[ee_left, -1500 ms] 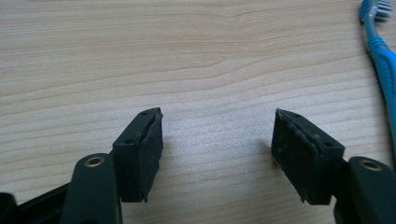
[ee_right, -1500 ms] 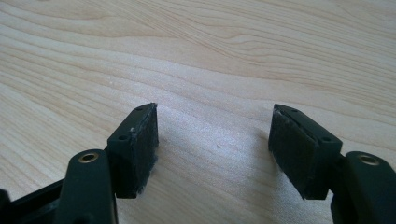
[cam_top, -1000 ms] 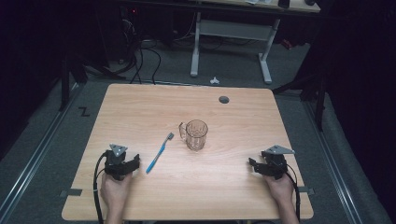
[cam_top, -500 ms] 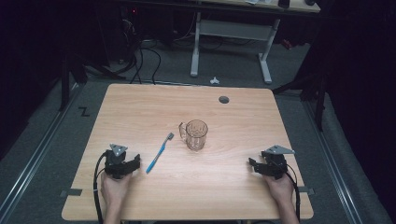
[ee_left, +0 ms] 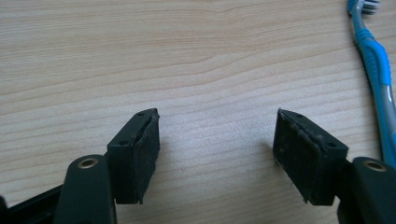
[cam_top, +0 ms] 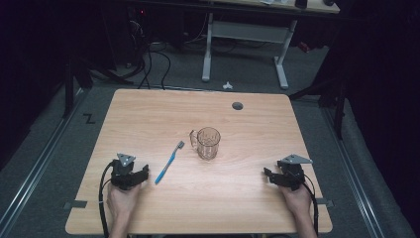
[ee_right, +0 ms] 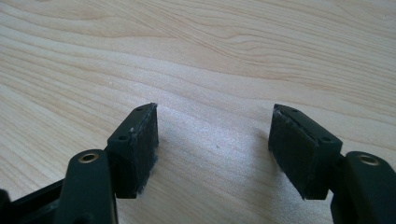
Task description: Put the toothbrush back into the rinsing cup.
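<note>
Dark room, grey floor; light wooden desk in the middle. Left gripper at near-left edge, jaws apart, empty. Right gripper at near-right edge, jaws apart, empty. Clear glass mug at desk centre, upright. Blue toothbrush just left of mug, lying flat, near left gripper.

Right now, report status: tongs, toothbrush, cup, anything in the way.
Left tongs open, empty, beside blue toothbrush. Right tongs open, empty, near table's right edge. Clear cup upright at centre, toothbrush flat to its left. Nothing blocking.
</note>
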`<state>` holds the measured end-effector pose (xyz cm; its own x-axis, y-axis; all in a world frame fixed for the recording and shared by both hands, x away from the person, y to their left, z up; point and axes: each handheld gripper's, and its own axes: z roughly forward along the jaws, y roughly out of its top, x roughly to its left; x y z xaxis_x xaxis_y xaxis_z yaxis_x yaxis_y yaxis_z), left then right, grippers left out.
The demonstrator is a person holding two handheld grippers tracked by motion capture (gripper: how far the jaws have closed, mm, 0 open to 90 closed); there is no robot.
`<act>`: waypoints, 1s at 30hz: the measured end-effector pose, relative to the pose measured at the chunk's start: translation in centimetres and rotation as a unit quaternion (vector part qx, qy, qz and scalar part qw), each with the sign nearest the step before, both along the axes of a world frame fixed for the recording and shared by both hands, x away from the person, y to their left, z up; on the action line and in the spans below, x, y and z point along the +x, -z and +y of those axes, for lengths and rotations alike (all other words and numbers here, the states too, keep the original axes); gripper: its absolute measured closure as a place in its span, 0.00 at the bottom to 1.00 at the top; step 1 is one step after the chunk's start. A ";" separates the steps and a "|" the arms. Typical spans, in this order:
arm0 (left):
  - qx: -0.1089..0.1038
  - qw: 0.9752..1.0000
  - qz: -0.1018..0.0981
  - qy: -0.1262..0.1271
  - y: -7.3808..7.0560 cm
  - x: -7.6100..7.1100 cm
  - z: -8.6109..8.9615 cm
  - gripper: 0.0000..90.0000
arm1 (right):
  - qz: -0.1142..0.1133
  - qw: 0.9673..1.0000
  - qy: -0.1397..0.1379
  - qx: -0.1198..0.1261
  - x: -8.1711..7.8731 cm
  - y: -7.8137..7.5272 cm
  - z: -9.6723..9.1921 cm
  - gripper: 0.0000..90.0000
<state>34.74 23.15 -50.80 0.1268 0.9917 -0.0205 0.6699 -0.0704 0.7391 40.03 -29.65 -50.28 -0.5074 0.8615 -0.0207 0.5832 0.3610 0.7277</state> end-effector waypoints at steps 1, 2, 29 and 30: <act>-0.003 1.000 0.000 0.001 0.0 0.0 0.0 0.36 | 0.000 1.000 0.000 0.000 0.0 0.0 0.0 0.37; -0.005 1.000 -0.001 0.002 0.0 -0.1 -0.1 0.36 | 0.000 1.000 0.000 0.000 0.0 0.0 0.0 0.37; -0.014 0.998 -0.014 0.055 -2.3 -1.6 -0.9 0.38 | 0.000 1.000 0.001 0.002 0.0 0.0 0.0 0.37; -0.014 0.998 -0.016 0.055 -2.4 -1.7 -1.0 0.37 | 0.000 1.000 0.001 0.002 0.0 0.0 0.0 0.37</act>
<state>33.03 22.16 -48.42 0.2355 0.9709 -0.0426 0.6357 -0.1207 0.7625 40.03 -29.65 -50.28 -0.5064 0.8621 -0.0178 0.5839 0.3580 0.7287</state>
